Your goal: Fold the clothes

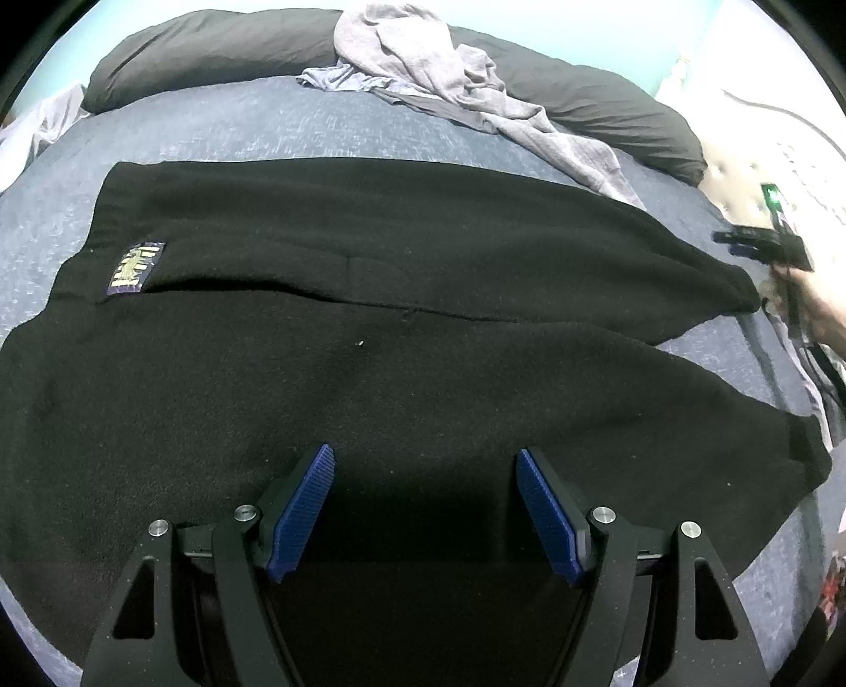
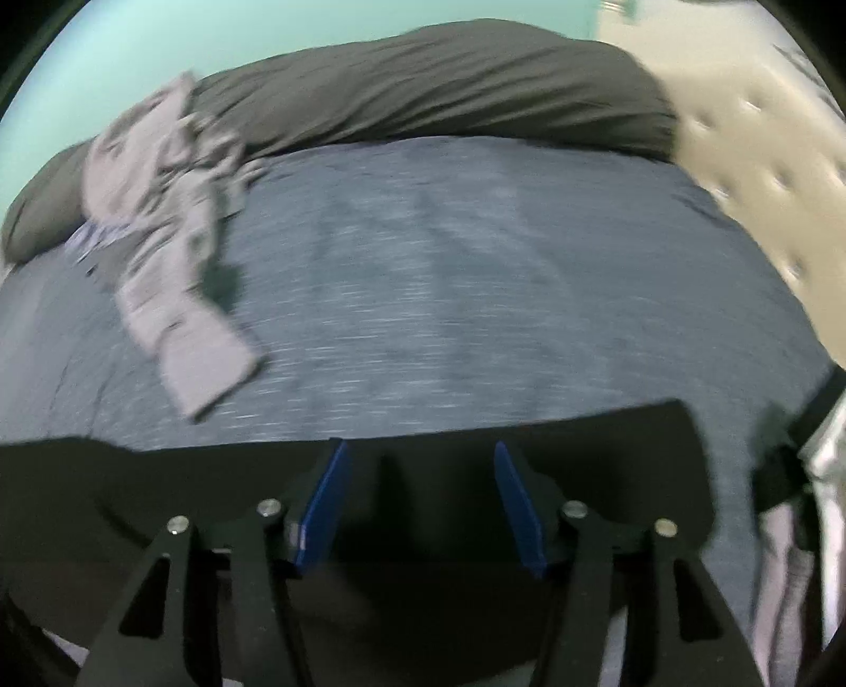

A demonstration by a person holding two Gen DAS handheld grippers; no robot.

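A black garment (image 1: pixel 396 370) with a purple and yellow patch (image 1: pixel 135 267) lies spread flat across the bed, one part folded over along its far side. My left gripper (image 1: pixel 423 452) hovers open over its near half, nothing between the blue pads. At the far right of the left wrist view, a hand (image 1: pixel 817 309) holds my right gripper (image 1: pixel 761 245) beyond the garment's end. In the blurred right wrist view, the right gripper (image 2: pixel 420 445) is open above the black garment's (image 2: pixel 158 475) edge, with nothing between its pads.
A crumpled grey garment (image 1: pixel 423 58) (image 2: pixel 169 211) lies at the back of the blue-grey sheet (image 1: pixel 264 127) (image 2: pixel 476 264), partly on a long dark pillow (image 1: pixel 211 47) (image 2: pixel 449 84). A beige tufted headboard (image 2: pixel 766 158) stands at the right.
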